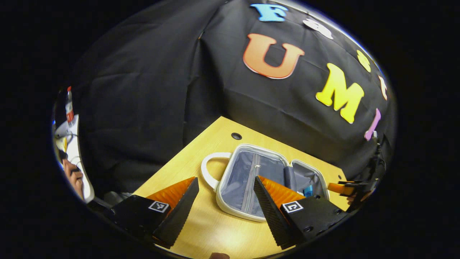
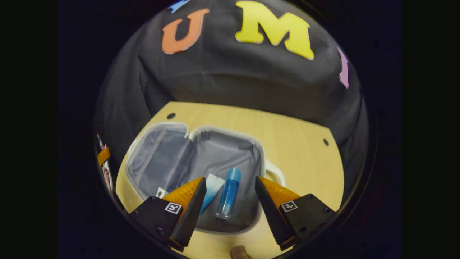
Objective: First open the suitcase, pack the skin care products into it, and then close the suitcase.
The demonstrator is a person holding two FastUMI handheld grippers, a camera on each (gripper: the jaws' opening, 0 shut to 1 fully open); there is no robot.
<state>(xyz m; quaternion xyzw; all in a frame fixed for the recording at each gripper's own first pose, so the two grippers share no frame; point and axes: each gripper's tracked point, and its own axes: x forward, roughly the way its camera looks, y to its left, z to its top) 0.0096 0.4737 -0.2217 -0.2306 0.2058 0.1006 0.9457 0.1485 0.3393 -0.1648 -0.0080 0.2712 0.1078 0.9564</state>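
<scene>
- Suitcase [image 2: 169, 162] lies open; blue bottle [image 2: 229, 192] and tube [image 2: 212, 190] inside — packing seems done.
- Left gripper [image 1: 226, 201] and right gripper [image 2: 230, 201] spread, empty.
- Next: fold lid shut.

A small recording booth is shown, not a real home. A black cloth wall [image 2: 251, 82] is hung right behind a light wooden table [image 2: 298, 144] (with little round holes), and more cloth is seen beside the table.

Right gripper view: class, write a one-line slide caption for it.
Open right gripper hovers above the open suitcase, where a blue bottle and a tube lie.
</scene>
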